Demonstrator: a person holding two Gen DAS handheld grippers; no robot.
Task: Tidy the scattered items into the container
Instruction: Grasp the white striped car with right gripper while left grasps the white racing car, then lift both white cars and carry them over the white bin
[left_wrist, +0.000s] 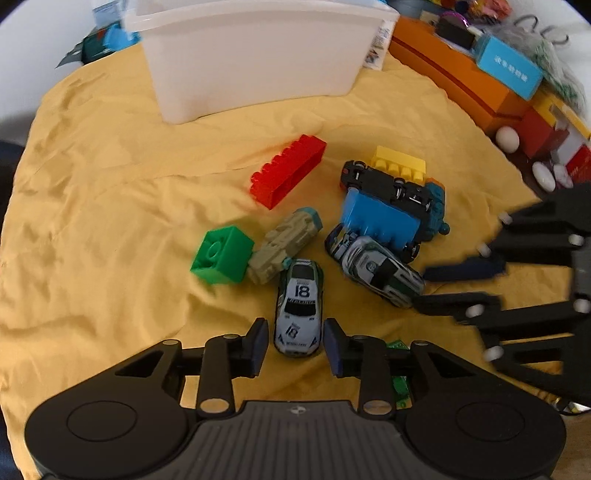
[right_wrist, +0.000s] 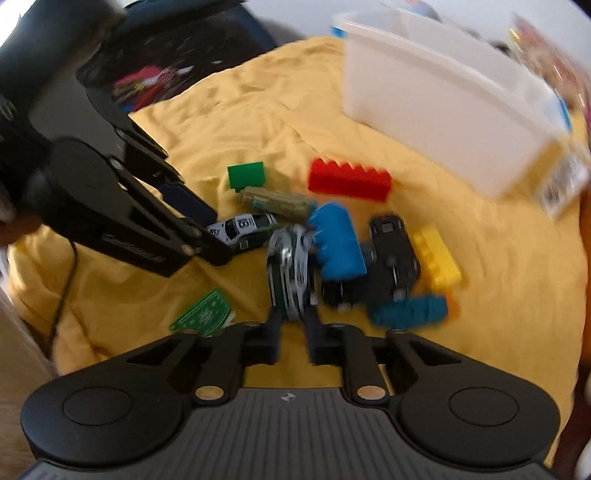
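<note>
Toys lie on a yellow cloth (left_wrist: 92, 206) in front of a white plastic bin (left_wrist: 255, 55). My left gripper (left_wrist: 295, 343) is open, its fingers on either side of a white number 18 car (left_wrist: 299, 306). My right gripper (right_wrist: 293, 321) is closed on the sides of a silver-green car (right_wrist: 291, 269), also in the left wrist view (left_wrist: 380, 269). Around them lie a red brick (left_wrist: 288, 170), green brick (left_wrist: 221, 254), blue brick (left_wrist: 380, 218), yellow brick (left_wrist: 399, 162), black car (left_wrist: 388, 184) upside down and a tan toy (left_wrist: 284, 243).
An orange box (left_wrist: 454, 66) with a blue carton (left_wrist: 509, 70) and clutter lines the right side. A green card (right_wrist: 203, 314) lies on the cloth near my right gripper. A teal toy (right_wrist: 410, 310) lies by the black car (right_wrist: 391, 251). The bin (right_wrist: 436, 99) stands at the far side.
</note>
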